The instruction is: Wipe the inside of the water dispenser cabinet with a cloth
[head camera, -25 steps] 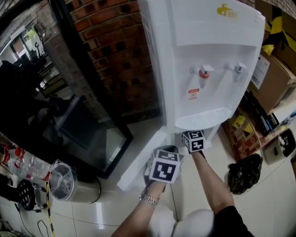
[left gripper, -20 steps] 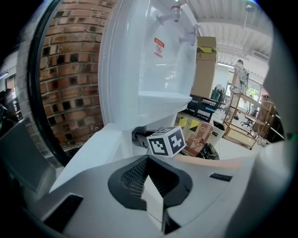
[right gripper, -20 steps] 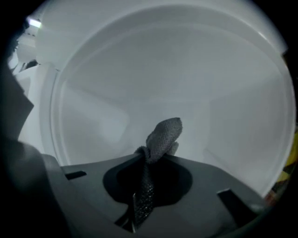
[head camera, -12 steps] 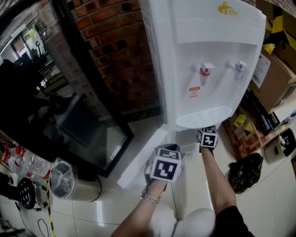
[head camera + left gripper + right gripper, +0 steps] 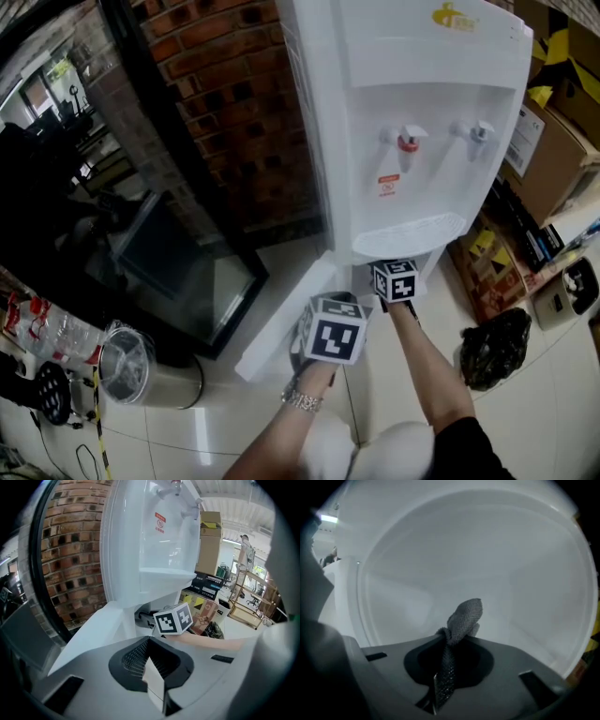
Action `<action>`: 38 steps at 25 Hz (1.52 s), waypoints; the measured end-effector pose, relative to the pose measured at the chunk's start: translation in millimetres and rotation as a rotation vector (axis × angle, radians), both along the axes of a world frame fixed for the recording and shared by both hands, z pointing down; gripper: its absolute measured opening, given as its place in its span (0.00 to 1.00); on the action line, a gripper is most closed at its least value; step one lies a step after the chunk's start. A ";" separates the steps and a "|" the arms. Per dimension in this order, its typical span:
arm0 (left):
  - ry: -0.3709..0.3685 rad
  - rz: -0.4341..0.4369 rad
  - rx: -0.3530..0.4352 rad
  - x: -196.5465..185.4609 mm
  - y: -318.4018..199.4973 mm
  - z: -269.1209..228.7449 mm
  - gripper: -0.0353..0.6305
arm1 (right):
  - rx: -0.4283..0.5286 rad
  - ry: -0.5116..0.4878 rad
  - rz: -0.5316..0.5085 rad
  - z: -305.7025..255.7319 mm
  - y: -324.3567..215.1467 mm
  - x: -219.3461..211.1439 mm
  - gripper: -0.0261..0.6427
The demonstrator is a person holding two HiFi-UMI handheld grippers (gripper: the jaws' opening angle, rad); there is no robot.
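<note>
The right gripper was seen clamped on a grey cloth. The cloth was pinched between the closed jaws and stood up in a bunched fold just past their tips. Ahead of this gripper and all round it, only the pale, smooth inner wall of the cabinet was shown. Whether the cloth touched that wall could not be told. In the head view the gripper's marker cube was found just below the drip tray of the white water dispenser, and the jaws were hidden inside the cabinet opening.

The left gripper was held clenched, its jaws pressed together with nothing between them. It was placed outside the cabinet, behind the right gripper and to its left. The marker cube and the person's forearm were seen just ahead of it and to its right. The open cabinet door was stretched ahead of it on the left, swung away from the dispenser body. High above it a red tap was set in the dispenser's recess. A brick wall was seen to its left, and cardboard boxes lay far ahead on its right.
</note>
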State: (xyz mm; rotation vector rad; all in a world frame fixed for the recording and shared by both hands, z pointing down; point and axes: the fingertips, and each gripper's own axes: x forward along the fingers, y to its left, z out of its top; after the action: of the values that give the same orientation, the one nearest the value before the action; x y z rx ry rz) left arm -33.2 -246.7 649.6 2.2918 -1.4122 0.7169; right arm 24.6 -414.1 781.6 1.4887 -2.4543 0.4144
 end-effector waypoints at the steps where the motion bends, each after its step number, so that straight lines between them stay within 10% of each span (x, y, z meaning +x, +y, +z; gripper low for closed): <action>1: -0.007 -0.002 0.001 -0.6 -0.3 -0.2 0.06 | -0.001 0.005 -0.028 1.8 2.6 -10.4 0.09; 6: -0.019 0.003 0.019 -1.6 -1.8 -6.5 0.06 | -0.010 0.033 -0.043 12.1 3.3 -14.7 0.09; 15: 0.015 0.016 0.007 6.5 0.6 -4.4 0.06 | -0.030 0.075 0.320 14.1 -11.8 94.7 0.09; 24: 0.019 0.029 0.009 8.4 2.3 -5.6 0.06 | 0.088 0.012 -0.057 -15.0 -2.8 -14.8 0.09; 32: 0.013 0.029 0.023 5.5 2.4 -9.2 0.06 | -0.029 0.066 0.260 8.8 -14.0 76.4 0.09; 38: -0.004 0.039 0.034 9.4 2.2 -9.2 0.06 | -0.158 0.005 0.002 45.1 16.0 16.0 0.09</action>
State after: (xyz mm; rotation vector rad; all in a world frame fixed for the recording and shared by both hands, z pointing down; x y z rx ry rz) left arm -23.8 -244.4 640.5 2.3513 -1.3948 0.7151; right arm 40.6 -398.1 826.6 1.4262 -2.3549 0.5892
